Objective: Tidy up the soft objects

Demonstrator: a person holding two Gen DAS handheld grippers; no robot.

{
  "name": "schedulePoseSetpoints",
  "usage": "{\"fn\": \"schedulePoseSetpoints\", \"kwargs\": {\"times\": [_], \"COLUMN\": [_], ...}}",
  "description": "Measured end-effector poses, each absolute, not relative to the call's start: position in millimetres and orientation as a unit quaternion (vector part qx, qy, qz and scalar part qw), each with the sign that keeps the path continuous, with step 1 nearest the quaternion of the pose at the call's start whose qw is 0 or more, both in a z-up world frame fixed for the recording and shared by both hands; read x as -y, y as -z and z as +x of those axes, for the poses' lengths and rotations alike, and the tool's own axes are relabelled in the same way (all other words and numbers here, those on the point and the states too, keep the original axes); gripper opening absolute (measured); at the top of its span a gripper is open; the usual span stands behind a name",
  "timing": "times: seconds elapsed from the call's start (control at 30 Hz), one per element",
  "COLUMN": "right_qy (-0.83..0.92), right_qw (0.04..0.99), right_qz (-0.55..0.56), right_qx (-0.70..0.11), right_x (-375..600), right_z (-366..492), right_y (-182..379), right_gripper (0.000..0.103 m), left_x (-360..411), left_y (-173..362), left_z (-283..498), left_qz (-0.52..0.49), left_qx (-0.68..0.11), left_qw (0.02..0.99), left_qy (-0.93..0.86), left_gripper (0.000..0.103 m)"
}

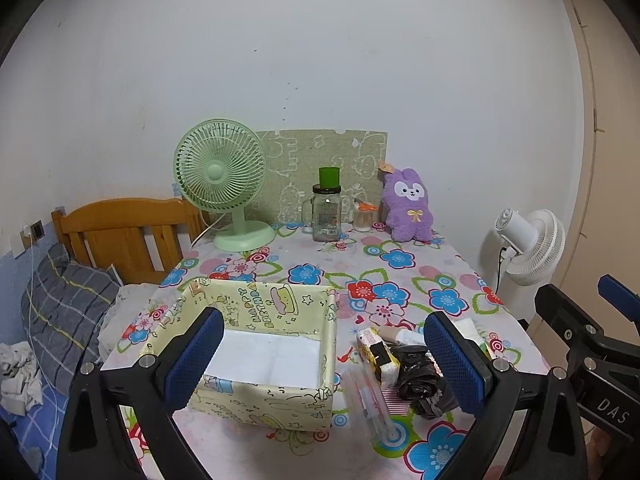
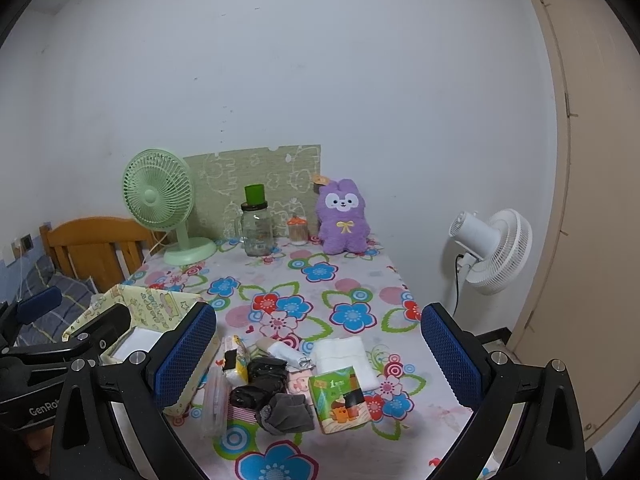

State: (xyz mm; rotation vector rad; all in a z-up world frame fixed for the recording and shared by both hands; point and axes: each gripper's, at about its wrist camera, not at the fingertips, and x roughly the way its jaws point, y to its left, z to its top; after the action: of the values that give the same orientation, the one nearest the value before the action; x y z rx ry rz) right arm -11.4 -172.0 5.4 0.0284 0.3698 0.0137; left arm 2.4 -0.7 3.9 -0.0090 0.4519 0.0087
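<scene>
A yellow cartoon-print box [image 1: 280, 360] with a white bottom stands open on the flowered table; it also shows in the right wrist view [image 2: 152, 312]. To its right lies a pile of small soft items: a black plastic bag [image 2: 260, 380], a grey sock [image 2: 288, 412], a white folded cloth [image 2: 348, 356], a green tissue pack [image 2: 340, 396], a yellow tissue pack [image 1: 378, 354] and a clear wrapped packet [image 2: 214, 400]. My left gripper [image 1: 324, 364] is open and empty above the box's right side. My right gripper [image 2: 318, 358] is open and empty above the pile.
At the table's back stand a green desk fan [image 1: 224, 184], a glass jar with a green cup [image 1: 326, 208], a toothpick jar [image 1: 364, 218] and a purple plush rabbit [image 1: 408, 204]. A white floor fan [image 2: 492, 256] stands right; a bed with wooden headboard [image 1: 124, 236] lies left.
</scene>
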Motion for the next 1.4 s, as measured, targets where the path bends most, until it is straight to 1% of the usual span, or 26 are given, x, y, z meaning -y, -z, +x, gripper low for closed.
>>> {"fn": "schedulePoseSetpoints", "kwargs": {"times": [0.9, 1.13, 1.4], "right_qy": [-0.005, -0.001, 0.004], "right_qw": [0.983, 0.983, 0.981], "right_qz": [0.015, 0.016, 0.017], "right_qx": [-0.184, -0.185, -0.192], "right_x": [174.2, 177.1, 182.9], "right_z": [-12.5, -11.4, -7.0], "right_y": [-6.8, -5.3, -0.9], "right_gripper": [0.103, 0.103, 0.103], "left_x": [2.1, 7.4, 11.6], "left_y": [-1.6, 3.4, 11.7], "left_z": [3.7, 2.4, 5.0], "left_qz": [-0.006, -0.003, -0.005], "left_qx": [-0.223, -0.225, -0.232], "left_qw": [0.975, 0.974, 0.973], "left_qy": [-0.002, 0.0, 0.008], "left_gripper": [0.1, 0.097, 0.097]}}
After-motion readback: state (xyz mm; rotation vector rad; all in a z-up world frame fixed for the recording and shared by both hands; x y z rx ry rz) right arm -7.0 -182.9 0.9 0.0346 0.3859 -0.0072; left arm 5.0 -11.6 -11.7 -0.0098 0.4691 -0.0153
